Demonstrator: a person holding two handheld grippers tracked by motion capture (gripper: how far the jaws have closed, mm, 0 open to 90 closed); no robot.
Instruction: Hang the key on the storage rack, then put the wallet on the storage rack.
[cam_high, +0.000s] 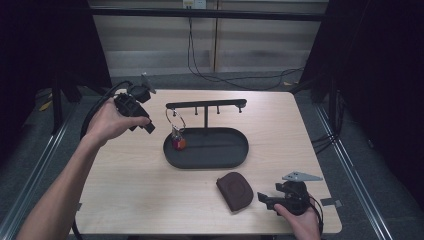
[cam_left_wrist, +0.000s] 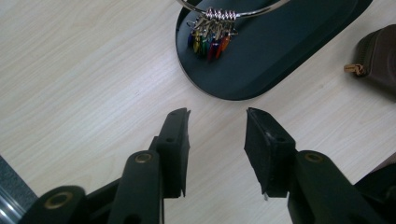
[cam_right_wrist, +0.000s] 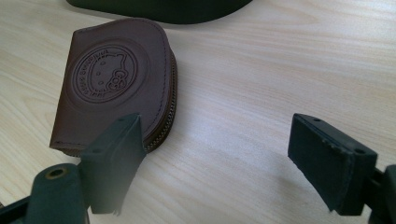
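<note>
**Pouch lying just left of your right tool**

From above, you are holding the right tool (cam_high: 266, 199) beside the pouch (cam_high: 235, 190) on the surface (cam_high: 125, 185); the left tool (cam_high: 147, 126) is hovering near the key ring (cam_high: 175, 120).

Left gripper view: jaws are gaping, empty.

Right gripper view: jaws are standing wide, empty, the pouch's long axis running away from you, left of the gap.

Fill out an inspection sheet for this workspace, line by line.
Surface: light wood-grain table, bare around the items.
Job's things: silver key ring with coloured tags hanging from a black T-bar stand over its black oval tray; brown embossed leather zip pouch flat on the table.
Clutter: nothing seen.
Grippers: left tool open, aimed toward the tray; right tool open, beside the pouch.
Cables: black cable on the floor behind the table.
Surroundings: dark curtains, pale back panels.
</note>
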